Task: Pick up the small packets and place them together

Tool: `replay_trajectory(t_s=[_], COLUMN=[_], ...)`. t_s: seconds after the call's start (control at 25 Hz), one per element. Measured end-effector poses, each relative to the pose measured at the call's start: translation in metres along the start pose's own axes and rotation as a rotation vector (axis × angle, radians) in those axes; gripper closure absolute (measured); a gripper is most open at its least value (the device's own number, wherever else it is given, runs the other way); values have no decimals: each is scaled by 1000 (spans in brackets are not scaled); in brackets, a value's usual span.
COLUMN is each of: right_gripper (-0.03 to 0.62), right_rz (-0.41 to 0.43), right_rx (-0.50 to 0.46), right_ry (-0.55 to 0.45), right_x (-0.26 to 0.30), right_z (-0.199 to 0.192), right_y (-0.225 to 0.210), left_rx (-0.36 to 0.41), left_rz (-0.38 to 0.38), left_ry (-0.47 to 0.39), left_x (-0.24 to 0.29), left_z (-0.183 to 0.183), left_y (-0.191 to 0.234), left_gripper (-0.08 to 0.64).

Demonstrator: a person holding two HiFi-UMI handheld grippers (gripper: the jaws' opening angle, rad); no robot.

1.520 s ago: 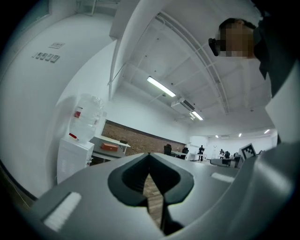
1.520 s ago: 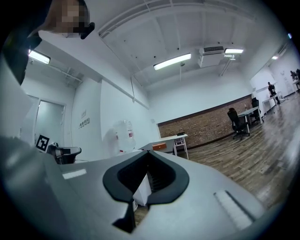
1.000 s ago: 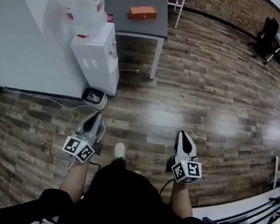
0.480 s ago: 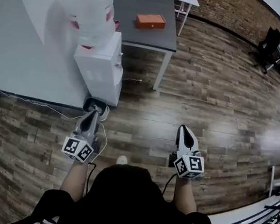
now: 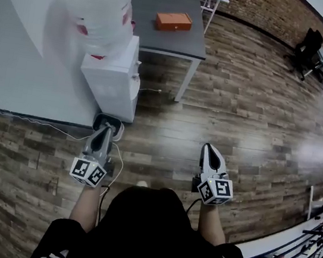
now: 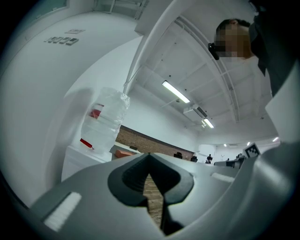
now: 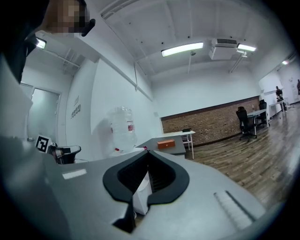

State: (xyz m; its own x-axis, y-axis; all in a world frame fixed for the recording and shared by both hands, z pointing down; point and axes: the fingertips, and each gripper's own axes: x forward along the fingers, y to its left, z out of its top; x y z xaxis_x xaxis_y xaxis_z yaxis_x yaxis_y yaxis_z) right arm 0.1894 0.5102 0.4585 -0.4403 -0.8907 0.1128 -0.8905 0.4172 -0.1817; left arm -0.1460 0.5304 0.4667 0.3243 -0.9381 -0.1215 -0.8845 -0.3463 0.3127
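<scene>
1. Both claws are pressed together and empty. The left claw shows its tips meeting with only floor behind the slit, and the right claw is shut the same way on nothing. If they reach a packet like this they would nudge it aside rather than take it, so each needs to be spread before it comes down.

2. The left side is crowded. The water dispenser stands just ahead of the left claw, a small bin sits at the dispenser's foot right by the claw's tip, and a white cable runs along the floor beside it. A careless sweep there could clip the bin or snag the cable.

3. We could pick the wrong target. An orange box lies on the grey worktop, but we cannot tell whether it has anything to do with the small packets.

4. No view shows the small packets. We judge the worktop the likeliest place for them. It stands well apart from both claws, ahead of them and beyond the dispenser. In the right gripper view the worktop and its box sit far off, just above the claw's closed tips.
</scene>
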Motion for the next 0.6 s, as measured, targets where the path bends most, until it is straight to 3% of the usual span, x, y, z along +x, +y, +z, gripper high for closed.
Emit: replay_trajectory(t_s=[0.4, 0.6], right_gripper=[589, 589], right_rz=[-30, -3], right_rx=[22, 29], right_ry=[29, -10], right_x=[17, 46], right_z=[-9, 1], right_y=[-18, -28], left_rx=[-7, 24], left_rz=[-21, -30], left_ry=[39, 39], left_x=[27, 53], left_z=[-16, -13], left_y=[2, 3], left_gripper=[561, 561])
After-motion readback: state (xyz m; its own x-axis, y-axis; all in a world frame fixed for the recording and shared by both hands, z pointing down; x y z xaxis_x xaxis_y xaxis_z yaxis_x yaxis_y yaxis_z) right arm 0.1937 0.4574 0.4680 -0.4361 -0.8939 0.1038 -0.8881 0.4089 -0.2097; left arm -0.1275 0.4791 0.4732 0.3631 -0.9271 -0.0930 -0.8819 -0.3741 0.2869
